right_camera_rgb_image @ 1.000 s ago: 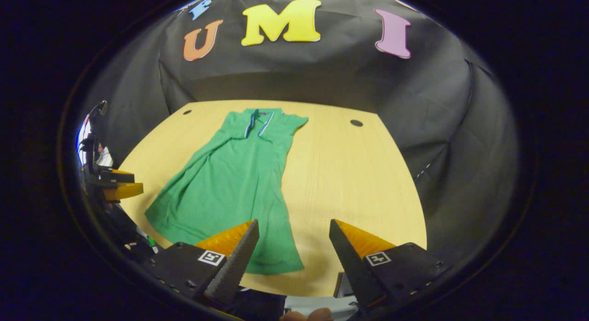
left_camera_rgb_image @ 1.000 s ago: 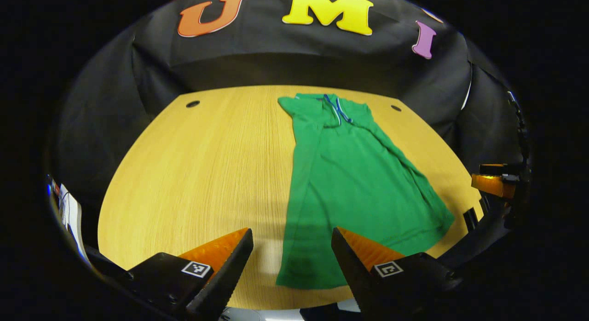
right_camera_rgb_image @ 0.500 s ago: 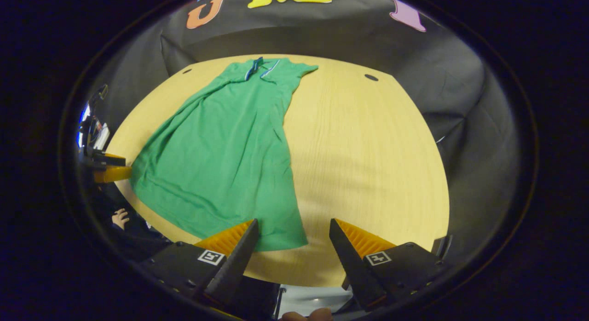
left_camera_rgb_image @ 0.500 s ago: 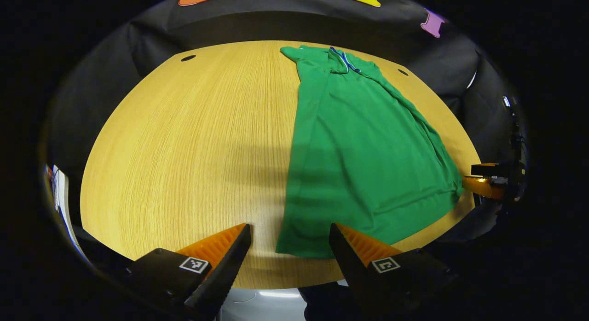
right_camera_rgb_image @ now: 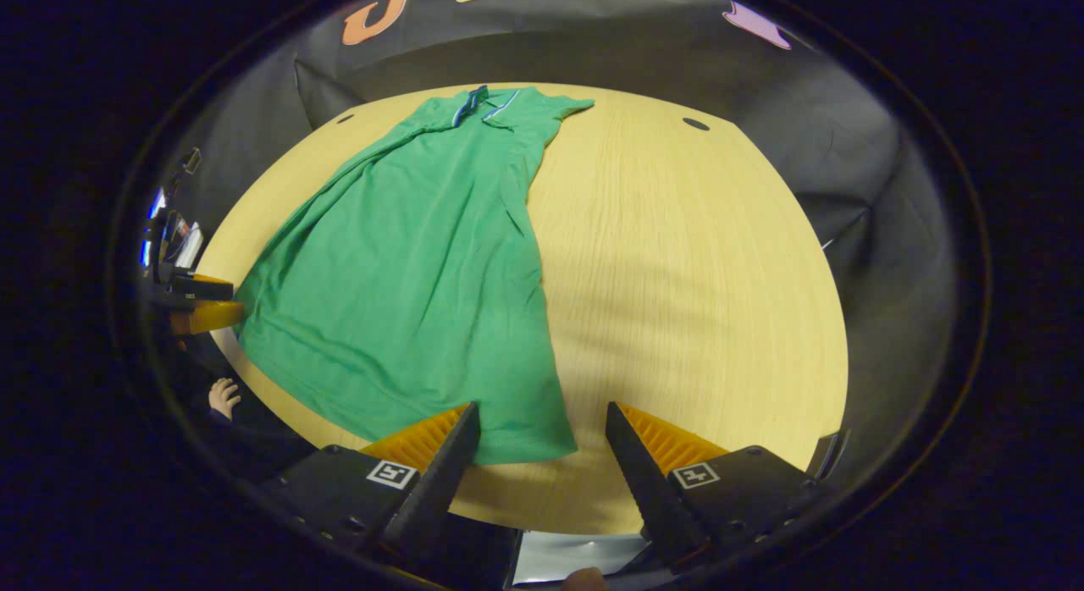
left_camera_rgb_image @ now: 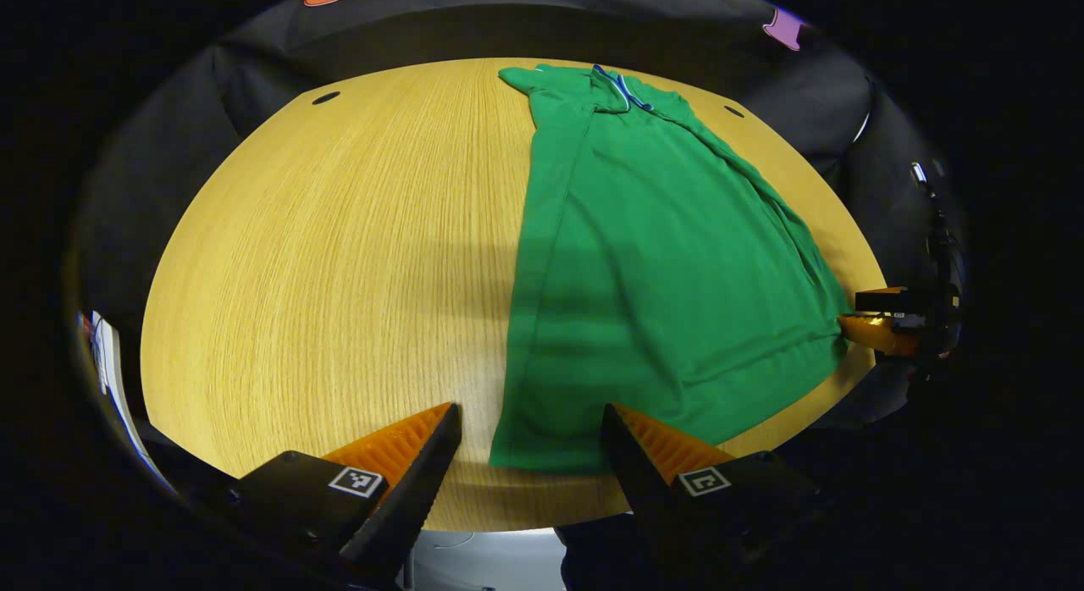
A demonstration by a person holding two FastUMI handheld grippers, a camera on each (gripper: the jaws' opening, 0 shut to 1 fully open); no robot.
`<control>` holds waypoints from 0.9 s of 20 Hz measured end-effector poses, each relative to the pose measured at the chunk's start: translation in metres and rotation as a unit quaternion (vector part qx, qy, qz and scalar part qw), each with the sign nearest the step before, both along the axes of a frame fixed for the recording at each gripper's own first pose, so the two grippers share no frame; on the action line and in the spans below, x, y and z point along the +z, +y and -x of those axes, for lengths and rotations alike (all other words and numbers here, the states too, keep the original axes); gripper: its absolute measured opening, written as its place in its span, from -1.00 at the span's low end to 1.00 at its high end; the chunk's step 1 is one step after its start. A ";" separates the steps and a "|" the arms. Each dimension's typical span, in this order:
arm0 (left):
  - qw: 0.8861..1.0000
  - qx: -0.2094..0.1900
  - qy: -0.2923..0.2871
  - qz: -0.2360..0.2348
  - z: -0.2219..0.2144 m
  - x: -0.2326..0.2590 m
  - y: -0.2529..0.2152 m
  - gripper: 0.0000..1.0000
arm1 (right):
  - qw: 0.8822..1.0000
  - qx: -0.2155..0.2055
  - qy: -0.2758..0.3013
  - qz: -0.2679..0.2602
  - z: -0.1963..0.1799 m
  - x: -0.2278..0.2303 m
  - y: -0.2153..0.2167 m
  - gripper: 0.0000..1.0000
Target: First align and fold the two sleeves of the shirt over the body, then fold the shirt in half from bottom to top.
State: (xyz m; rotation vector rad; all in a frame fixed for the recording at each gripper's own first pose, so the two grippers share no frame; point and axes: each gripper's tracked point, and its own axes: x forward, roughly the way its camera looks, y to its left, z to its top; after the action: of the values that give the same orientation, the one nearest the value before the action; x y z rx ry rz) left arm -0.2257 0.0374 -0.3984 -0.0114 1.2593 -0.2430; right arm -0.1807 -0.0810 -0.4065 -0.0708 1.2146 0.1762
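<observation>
Your green short-sleeved polo shirt (left_camera_rgb_image: 660, 261) lies flat on the round pale wooden table (left_camera_rgb_image: 339, 261), collar at the far edge, hem at the near edge, both sleeves folded in over the body. Your left gripper (left_camera_rgb_image: 529, 430) hovers spread at the hem's left corner, not touching cloth. Your right gripper (right_camera_rgb_image: 542, 430) hovers spread at the hem's right corner, likewise apart.
</observation>
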 end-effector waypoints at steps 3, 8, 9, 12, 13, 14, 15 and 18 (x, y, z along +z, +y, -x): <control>1.000 -0.004 0.009 -0.017 0.000 -0.009 -0.002 1.00 | 1.000 -0.008 0.002 -0.005 -0.001 0.000 -0.003 0.80; 0.999 0.024 0.024 -0.026 -0.004 -0.011 0.004 0.42 | 1.000 -0.001 0.007 -0.018 -0.002 0.000 0.009 -0.43; 0.999 0.024 0.027 -0.025 -0.003 -0.010 0.002 0.34 | 1.000 0.002 0.007 -0.024 -0.001 0.001 0.012 -0.53; 0.999 0.021 0.028 -0.004 -0.005 -0.008 -0.010 -0.42 | 1.000 0.006 0.018 -0.022 -0.001 0.003 0.013 -0.82; 0.999 0.022 0.030 0.000 -0.005 -0.007 -0.010 -0.67 | 0.999 0.007 0.018 -0.026 0.000 0.007 0.017 -0.87; 0.999 0.023 0.030 0.008 -0.006 -0.008 -0.011 -0.86 | 0.999 0.007 0.018 -0.028 -0.001 0.000 0.015 -1.00; 0.999 0.025 0.032 0.023 -0.005 -0.007 -0.015 -0.87 | 0.999 0.009 0.022 -0.031 -0.001 0.002 0.014 -1.00; 0.998 0.027 0.018 0.051 -0.012 0.007 -0.016 -0.88 | 0.999 0.003 0.021 -0.040 0.000 0.009 0.014 -1.00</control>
State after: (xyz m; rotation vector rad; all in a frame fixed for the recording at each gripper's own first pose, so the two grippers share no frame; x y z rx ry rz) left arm -0.2135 0.0210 -0.3911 -0.1367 1.2795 -0.2612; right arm -0.1804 -0.0675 -0.3972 -0.0018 1.2478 0.2325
